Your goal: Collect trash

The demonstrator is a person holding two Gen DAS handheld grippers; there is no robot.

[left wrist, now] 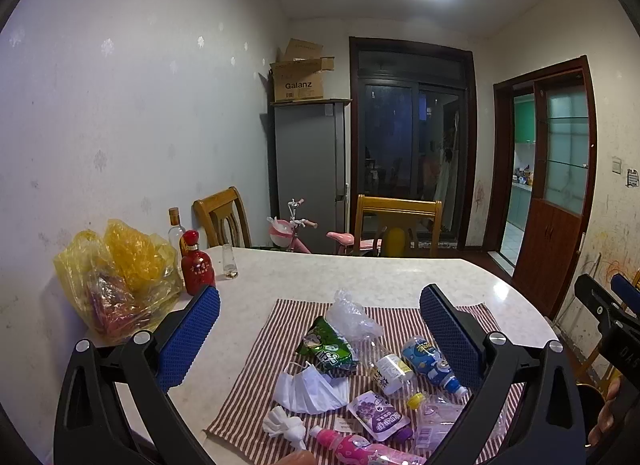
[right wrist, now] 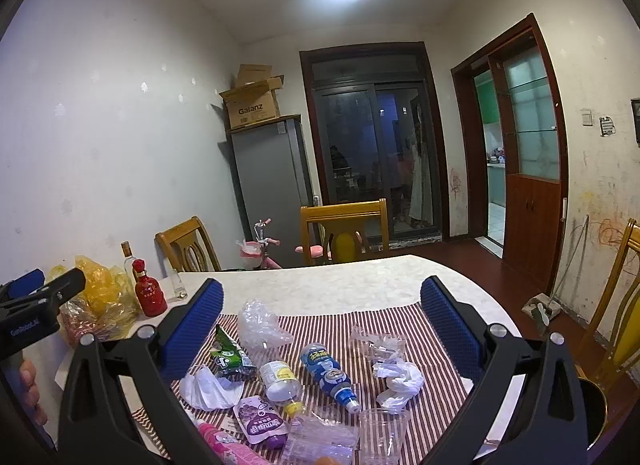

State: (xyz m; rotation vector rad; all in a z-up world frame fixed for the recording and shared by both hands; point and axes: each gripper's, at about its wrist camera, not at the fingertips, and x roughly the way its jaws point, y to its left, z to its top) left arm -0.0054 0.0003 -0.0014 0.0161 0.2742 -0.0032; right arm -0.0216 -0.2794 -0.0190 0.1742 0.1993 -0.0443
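Trash all on my striped mat (right wrist: 400, 325), nothing held. Green snack bag (right wrist: 228, 353) crumpled at far left, clear bag (right wrist: 260, 325) just behind it. White mask (right wrist: 208, 385) near left. 2 bottles lying down: yellow-cap (right wrist: 280, 381) and blue-label (right wrist: 328, 373), caps toward me. Purple pouch (right wrist: 260, 421) flat, pink bottle (right wrist: 224, 445) at near edge. Crumpled tissue (right wrist: 400, 381) right, clear cup (right wrist: 382, 433) upright in front.

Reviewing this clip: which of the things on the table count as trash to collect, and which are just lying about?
Trash, all on the striped cloth:
green snack bag
face mask
blue bottle
purple pouch
crumpled tissue
clear cup

Apparently not part of it, off the cloth:
red bottle
yellow bag
small glass
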